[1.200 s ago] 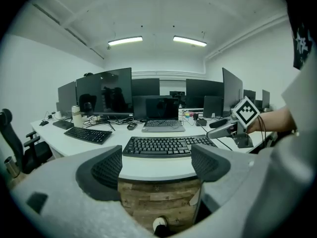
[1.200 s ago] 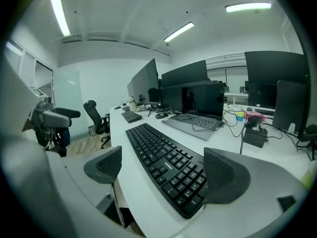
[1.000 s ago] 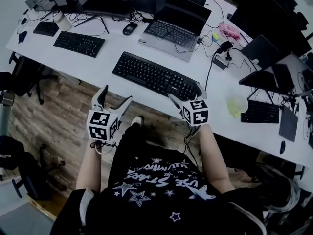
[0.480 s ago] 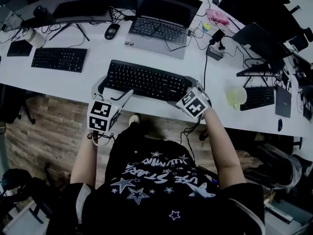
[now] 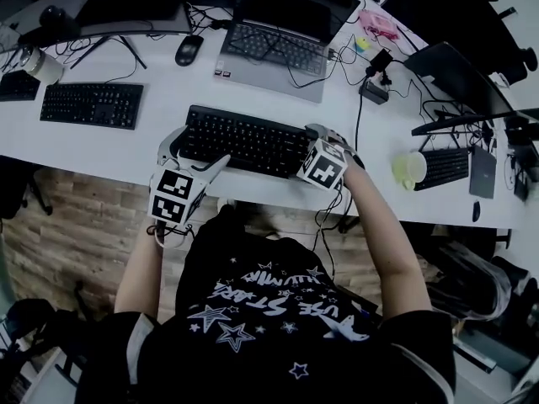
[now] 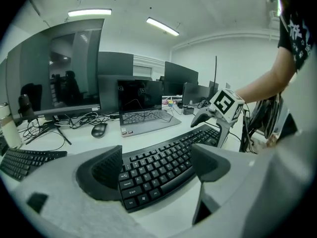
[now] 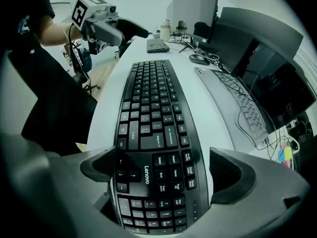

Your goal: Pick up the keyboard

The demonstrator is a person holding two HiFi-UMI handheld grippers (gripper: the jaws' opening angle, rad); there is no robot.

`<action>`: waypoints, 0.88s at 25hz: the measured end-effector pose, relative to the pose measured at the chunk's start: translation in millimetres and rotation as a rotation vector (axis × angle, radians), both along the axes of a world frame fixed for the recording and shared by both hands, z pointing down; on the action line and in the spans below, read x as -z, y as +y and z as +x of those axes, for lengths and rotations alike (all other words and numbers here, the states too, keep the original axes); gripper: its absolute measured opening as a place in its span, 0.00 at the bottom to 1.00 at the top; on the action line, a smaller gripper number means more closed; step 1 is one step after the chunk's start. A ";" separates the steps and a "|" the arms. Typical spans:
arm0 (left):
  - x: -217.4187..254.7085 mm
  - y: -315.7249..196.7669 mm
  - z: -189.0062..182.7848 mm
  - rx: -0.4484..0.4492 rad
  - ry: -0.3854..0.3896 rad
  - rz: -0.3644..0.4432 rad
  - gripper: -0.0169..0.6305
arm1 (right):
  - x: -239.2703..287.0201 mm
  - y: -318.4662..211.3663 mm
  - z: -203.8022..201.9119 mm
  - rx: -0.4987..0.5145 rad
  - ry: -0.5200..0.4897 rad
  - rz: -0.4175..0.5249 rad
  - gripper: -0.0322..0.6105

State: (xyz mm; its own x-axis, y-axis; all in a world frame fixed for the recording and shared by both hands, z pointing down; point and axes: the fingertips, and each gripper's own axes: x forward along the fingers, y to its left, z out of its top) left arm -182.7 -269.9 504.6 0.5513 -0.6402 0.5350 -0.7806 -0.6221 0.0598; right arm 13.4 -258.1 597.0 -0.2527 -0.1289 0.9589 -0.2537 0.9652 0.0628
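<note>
A black curved keyboard (image 5: pixel 244 140) lies near the front edge of the white desk (image 5: pixel 118 146). My left gripper (image 5: pixel 195 151) is at its left end and stands open. In the left gripper view the keyboard (image 6: pixel 171 155) has its end corner between the two jaws of the left gripper (image 6: pixel 154 168). My right gripper (image 5: pixel 330 140) points steeply down over the right end. In the right gripper view the number-pad end of the keyboard (image 7: pixel 148 103) lies between the jaws of the right gripper (image 7: pixel 166 170), which are opening; a strip of desk shows beside the right jaw.
Behind the keyboard are an open laptop (image 5: pixel 278 45), a mouse (image 5: pixel 187 50) and cables. A second black keyboard (image 5: pixel 91 105) lies to the left, a pale green cup (image 5: pixel 408 168) to the right. Monitors line the back. The person's body is close to the desk edge.
Both grippers have come forward from below the desk edge onto the keyboard's two ends. The right gripper has tipped downward over the right end.
</note>
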 end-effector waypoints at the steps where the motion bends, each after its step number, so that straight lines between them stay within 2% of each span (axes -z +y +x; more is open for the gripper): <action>1: -1.5 -1.9 -0.2 -0.009 0.000 -0.005 0.69 | -1.6 -0.6 -1.1 0.013 0.013 -0.014 0.90; 3: -4.8 -5.8 -0.7 -0.027 -0.002 -0.014 0.69 | -4.7 -2.4 -2.9 0.032 0.034 -0.044 0.93; 11: -7.8 -23.6 -1.8 -0.081 -0.003 -0.025 0.69 | -22.3 -1.8 2.0 0.070 0.133 -0.214 0.93; 15: -16.4 -24.0 1.9 -0.145 -0.024 -0.052 0.69 | -27.3 -0.1 -2.7 0.092 0.191 -0.286 0.94; 19: -28.4 -18.9 9.5 -0.213 -0.042 -0.087 0.69 | -28.0 0.9 -0.5 0.090 0.233 -0.293 0.94; 22: -35.1 -17.3 13.8 -0.235 -0.048 -0.095 0.69 | -25.6 -1.1 -8.5 0.113 0.174 -0.266 0.94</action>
State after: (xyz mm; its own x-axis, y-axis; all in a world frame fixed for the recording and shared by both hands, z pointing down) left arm -168.9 -287.2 539.7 0.6515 -0.4436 0.6155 -0.6188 -0.7801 0.0928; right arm 4.8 -259.3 622.6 -0.0806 0.1517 0.9851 -0.1516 0.9750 -0.1625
